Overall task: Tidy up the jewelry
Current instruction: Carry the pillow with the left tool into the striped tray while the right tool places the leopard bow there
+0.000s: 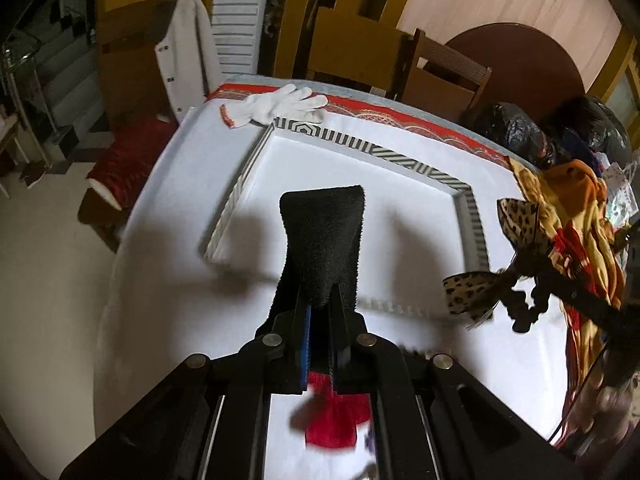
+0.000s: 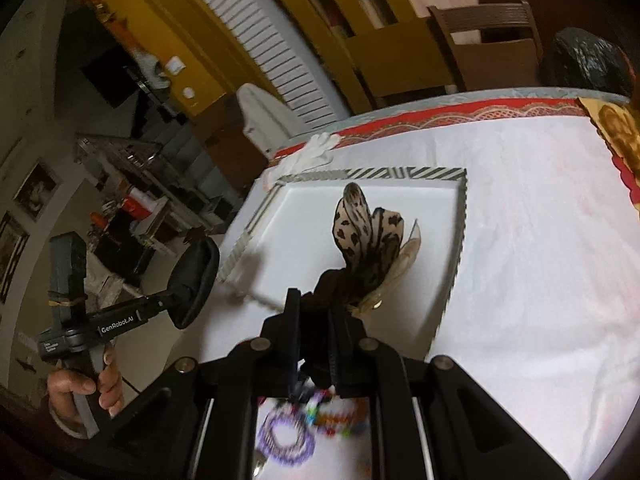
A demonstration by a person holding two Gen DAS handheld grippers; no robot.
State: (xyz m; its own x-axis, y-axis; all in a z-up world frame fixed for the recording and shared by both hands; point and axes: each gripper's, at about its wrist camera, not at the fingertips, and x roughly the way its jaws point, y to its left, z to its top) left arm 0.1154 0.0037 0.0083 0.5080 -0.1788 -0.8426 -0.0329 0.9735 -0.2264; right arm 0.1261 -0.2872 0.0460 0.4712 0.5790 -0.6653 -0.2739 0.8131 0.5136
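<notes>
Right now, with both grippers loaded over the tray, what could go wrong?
The left gripper pinches only the narrow end of the black pouch, so it may slip out. The leopard-print bow in the right gripper flops loosely and could snag the striped tray rim. The purple bead bracelet lies below both grippers, easily knocked.

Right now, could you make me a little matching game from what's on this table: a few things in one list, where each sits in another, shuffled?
Things:
1. black pouch
2. leopard-print bow
3. white glove
4. purple bead bracelet

Places:
A. on the table's far edge, by the red border
B. in the left claw
C. on the cloth under the right claw
D. in the right claw, over the striped tray

Pairs: 1-B, 2-D, 3-A, 4-C
</notes>
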